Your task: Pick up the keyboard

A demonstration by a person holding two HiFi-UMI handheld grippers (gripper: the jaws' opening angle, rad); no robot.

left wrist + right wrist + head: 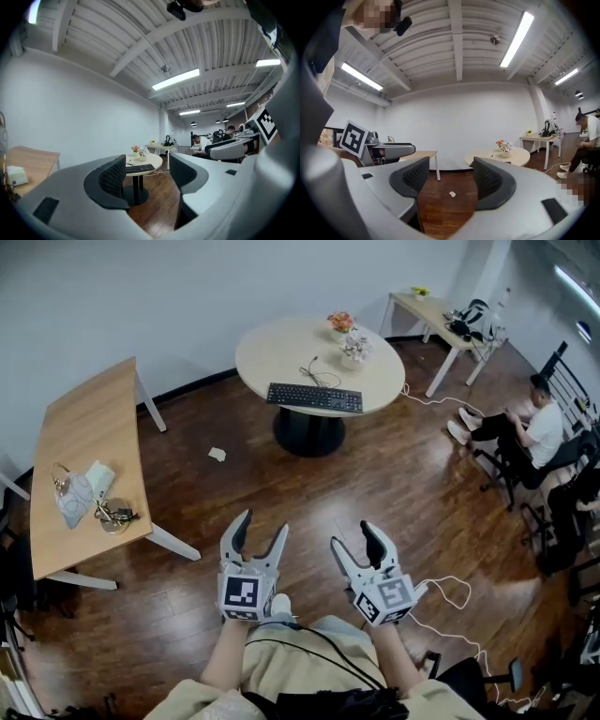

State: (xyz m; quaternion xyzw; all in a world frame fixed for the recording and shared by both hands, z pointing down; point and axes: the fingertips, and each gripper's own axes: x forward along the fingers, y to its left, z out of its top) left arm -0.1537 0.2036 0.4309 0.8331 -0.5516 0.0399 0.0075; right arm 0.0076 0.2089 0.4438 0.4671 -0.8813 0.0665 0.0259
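The keyboard (314, 397) lies along the near edge of the round table (272, 348), well apart from the left gripper (262, 526) and right gripper (354, 537) — both gaping wide, holding nothing. Its cable (317, 371) loops toward the flower pots (356, 348) — a hasty lift might drag them over.

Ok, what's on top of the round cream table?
A black keyboard at the near edge, a thin dark cable behind it, then a pot of orange flowers and a pot of white flowers. What lies right behind the pots is covered.
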